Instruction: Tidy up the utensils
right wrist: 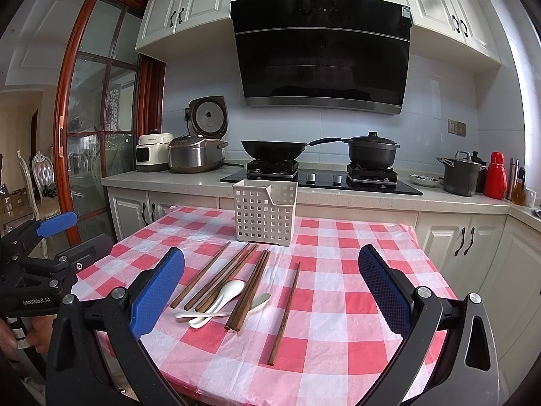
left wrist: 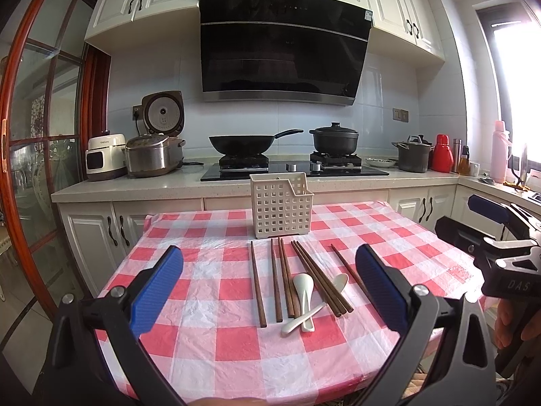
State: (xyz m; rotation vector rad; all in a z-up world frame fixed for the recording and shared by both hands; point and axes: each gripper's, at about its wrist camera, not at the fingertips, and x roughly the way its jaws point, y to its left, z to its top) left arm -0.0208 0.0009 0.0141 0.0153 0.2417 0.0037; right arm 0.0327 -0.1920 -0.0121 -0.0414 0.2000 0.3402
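The left gripper (left wrist: pixel 268 291) and right gripper (right wrist: pixel 270 291) hover wide open, empty. Chopsticks (left wrist: pixel 287 280) and spoons (left wrist: pixel 302 296) lie loose; the basket (left wrist: pixel 279 209) waits at twelve o'clock, likely for them.

White lettering "GenRobot.AI" runs along the black body of the left tool (right wrist: pixel 44 237), seen at the left edge of the right wrist view. In the left wrist view, the black body of the right tool (left wrist: pixel 487 226) carries the pale letters "DAS"; the word is cut off by the frame's edge. The small white appliance (right wrist: pixel 154 155) on the kitchen worktop (right wrist: pixel 189 182) bears a short grey brand word on its upper front, too small to read with certainty. A label sits at the upper right corner of the range hood (right wrist: pixel 321 50), its print illegible.
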